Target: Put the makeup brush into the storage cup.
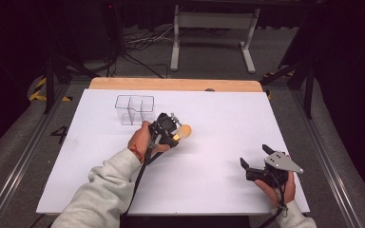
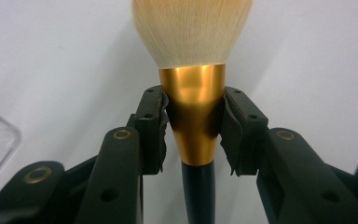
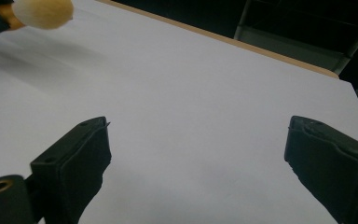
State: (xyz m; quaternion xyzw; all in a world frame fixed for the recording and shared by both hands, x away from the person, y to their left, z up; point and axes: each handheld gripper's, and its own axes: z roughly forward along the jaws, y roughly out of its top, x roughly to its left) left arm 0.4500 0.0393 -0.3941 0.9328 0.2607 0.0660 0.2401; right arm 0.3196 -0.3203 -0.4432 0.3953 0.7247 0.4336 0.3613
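Left gripper [image 2: 193,126] fingers [image 2: 151,130] clamp the makeup brush [image 2: 193,93] near the clear organizer [image 1: 134,110]; right gripper [image 3: 196,163] fingers spread, empty.

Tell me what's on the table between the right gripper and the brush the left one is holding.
Nothing: in the high view the white table is bare between the right gripper and the brush in the left gripper.
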